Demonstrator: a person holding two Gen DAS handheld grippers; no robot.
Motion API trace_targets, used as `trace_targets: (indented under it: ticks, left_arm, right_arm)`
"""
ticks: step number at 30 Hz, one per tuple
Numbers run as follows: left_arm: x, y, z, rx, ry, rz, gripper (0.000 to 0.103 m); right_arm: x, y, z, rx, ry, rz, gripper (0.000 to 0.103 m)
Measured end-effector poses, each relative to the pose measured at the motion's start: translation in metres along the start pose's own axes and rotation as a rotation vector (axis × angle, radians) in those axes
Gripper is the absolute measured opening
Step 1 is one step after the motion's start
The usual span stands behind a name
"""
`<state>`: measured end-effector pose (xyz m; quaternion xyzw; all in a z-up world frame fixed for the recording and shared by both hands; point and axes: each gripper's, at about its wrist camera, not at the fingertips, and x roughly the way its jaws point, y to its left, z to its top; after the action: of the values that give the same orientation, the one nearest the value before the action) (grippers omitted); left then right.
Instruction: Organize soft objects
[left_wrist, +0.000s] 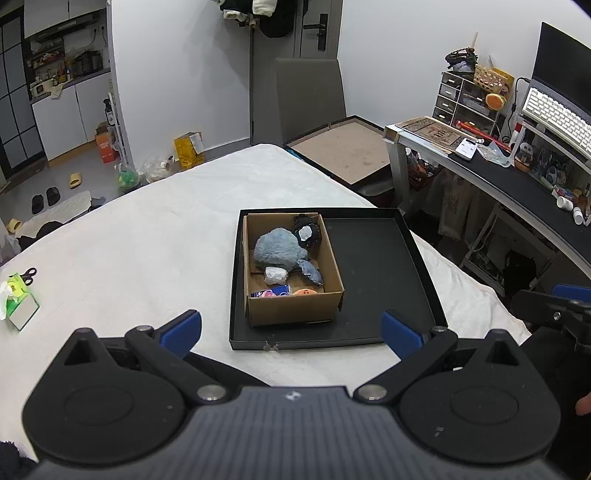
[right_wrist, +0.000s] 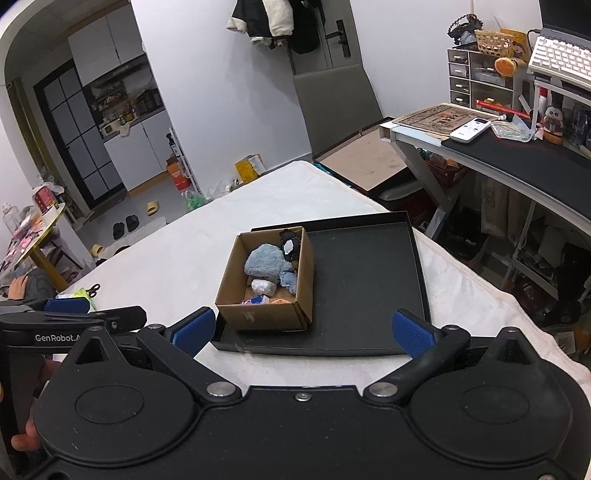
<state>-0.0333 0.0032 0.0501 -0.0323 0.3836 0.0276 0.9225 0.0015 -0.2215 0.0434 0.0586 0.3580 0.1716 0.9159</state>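
A brown cardboard box (left_wrist: 295, 308) (right_wrist: 258, 314) stands in the left part of a shallow black tray (left_wrist: 376, 266) (right_wrist: 365, 280) on a white padded table. In the box lie a blue-grey plush toy (left_wrist: 279, 251) (right_wrist: 264, 262), a black soft item with a white patch (left_wrist: 306, 229) (right_wrist: 290, 244), a small white lump (left_wrist: 275, 275) (right_wrist: 264, 286), a blue cloth piece (left_wrist: 311, 272) and small pink and orange items (left_wrist: 304, 291). My left gripper (left_wrist: 291, 332) is open and empty, short of the tray's near edge. My right gripper (right_wrist: 303, 330) is open and empty, above the tray's near edge.
A green tissue pack (left_wrist: 16, 299) and black scissors (left_wrist: 27, 275) lie at the table's left. A grey chair (left_wrist: 310, 96) and a flat board in a black frame (left_wrist: 343, 147) stand beyond the table. A cluttered desk (left_wrist: 517, 170) is at the right.
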Motion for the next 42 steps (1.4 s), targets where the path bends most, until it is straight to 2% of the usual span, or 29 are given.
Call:
trace_targets:
  ticks: [42]
  left_arm:
    - [-0.0005,0.0025,-0.0049,-0.015,0.01,0.001,0.103]
  right_arm:
    - [-0.0052,0.0004,-0.0026,-0.001,0.006,-0.026,0.103]
